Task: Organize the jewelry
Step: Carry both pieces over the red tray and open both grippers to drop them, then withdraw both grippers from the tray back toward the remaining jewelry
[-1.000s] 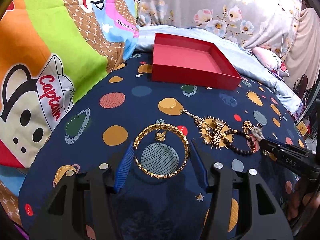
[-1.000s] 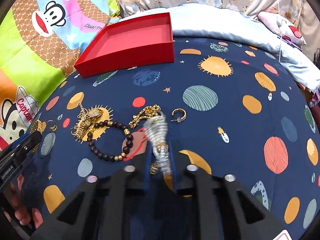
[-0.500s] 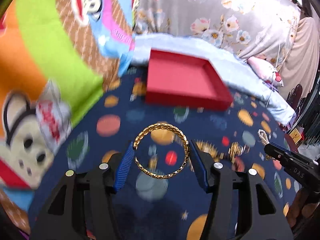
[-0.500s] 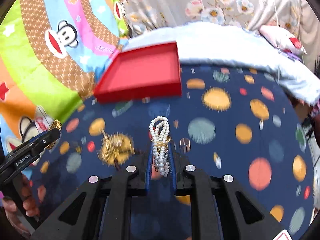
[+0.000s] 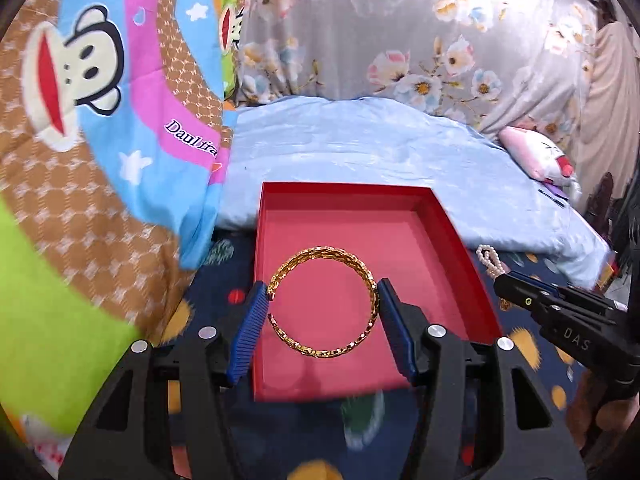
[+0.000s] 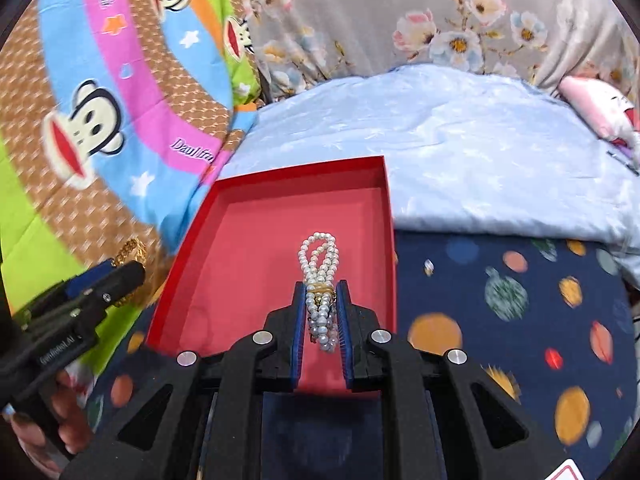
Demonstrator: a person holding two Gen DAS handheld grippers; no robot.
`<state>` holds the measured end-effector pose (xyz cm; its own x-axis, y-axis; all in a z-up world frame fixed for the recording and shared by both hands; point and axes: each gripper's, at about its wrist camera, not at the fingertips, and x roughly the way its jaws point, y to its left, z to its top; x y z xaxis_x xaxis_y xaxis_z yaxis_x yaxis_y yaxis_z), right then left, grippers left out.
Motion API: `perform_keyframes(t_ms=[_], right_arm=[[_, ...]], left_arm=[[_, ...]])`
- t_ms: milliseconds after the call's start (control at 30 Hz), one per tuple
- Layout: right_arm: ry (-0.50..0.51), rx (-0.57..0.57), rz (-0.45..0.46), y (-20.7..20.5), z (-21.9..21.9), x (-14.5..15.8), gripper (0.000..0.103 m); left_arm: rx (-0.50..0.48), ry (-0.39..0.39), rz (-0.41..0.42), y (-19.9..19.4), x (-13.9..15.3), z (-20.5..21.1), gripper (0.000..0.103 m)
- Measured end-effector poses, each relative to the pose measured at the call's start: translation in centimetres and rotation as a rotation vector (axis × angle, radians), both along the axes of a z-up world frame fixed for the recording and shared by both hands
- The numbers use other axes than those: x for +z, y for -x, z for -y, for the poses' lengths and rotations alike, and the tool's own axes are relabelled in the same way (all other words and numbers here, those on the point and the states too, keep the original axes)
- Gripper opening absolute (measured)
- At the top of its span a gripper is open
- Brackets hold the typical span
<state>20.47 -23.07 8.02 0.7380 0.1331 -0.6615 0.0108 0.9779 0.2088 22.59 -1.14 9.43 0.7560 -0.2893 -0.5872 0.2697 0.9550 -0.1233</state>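
Observation:
My left gripper is shut on a gold braided bangle and holds it above the near half of the red tray. My right gripper is shut on a pearl bracelet, which sticks up between its blue pads over the red tray. The right gripper also shows in the left wrist view at the tray's right side, with the pearls at its tip. The left gripper shows in the right wrist view at the tray's left, a bit of gold at its tip.
The tray lies on a navy planet-print cloth. Behind it is a light blue sheet and a floral grey cover. A bright cartoon quilt rises on the left. A pink plush toy lies at the far right.
Both grippers have lifted their jewelry off the cloth and moved forward, and are now over the red tray. The other jewelry on the cloth has dropped out of view.

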Motion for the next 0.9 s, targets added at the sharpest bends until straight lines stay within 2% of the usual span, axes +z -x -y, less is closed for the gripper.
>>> perform_keyframes(t_ms=[133,300,367,400,433,467,633,767,900], right_arm=[[0.0,-0.018,-0.043,-4.1,0.4,-1.9,0.014],[0.012,-0.027,-0.092,-7.1,0.9,-4.3,0.014],[0.029,-0.033,-0.089,-7.5,0.8,-4.6,0.018],[0.031,-0.033,-0.077,-7.4,0.8,-4.5,0.021],[0.033,-0.037,-0.068,-7.3,0.8,-4.3,0.027],[0.038,-0.046,-0.055,-7.0,0.8,-4.1,0.029],[0.01,-0.055,0.007,-3.5,0.9,-1.8,0.036],[-0.007,-0.046,0.038,2.1,0.5,-0.6,0.044],[-0.026,-0.054,0.028,8.3,0.0,-1.2,0.048]], left_arm=[[-0.004,0.011,-0.046,-4.5,-1.7,1.1,0.054],[-0.003,-0.014,-0.074,-7.4,-3.7,2.1,0.054],[0.022,-0.02,-0.076,-8.1,-4.2,2.2,0.067],[0.035,-0.02,-0.07,-8.2,-4.2,2.1,0.08],[0.046,-0.019,-0.059,-8.2,-4.1,2.0,0.082],[0.053,-0.023,-0.049,-8.1,-4.0,1.8,0.082],[0.052,-0.016,-0.038,-5.9,-2.5,0.2,0.085],[0.062,-0.017,-0.028,-1.2,-1.4,-2.2,0.09],[0.06,-0.025,-0.041,3.8,-1.5,-4.2,0.092]])
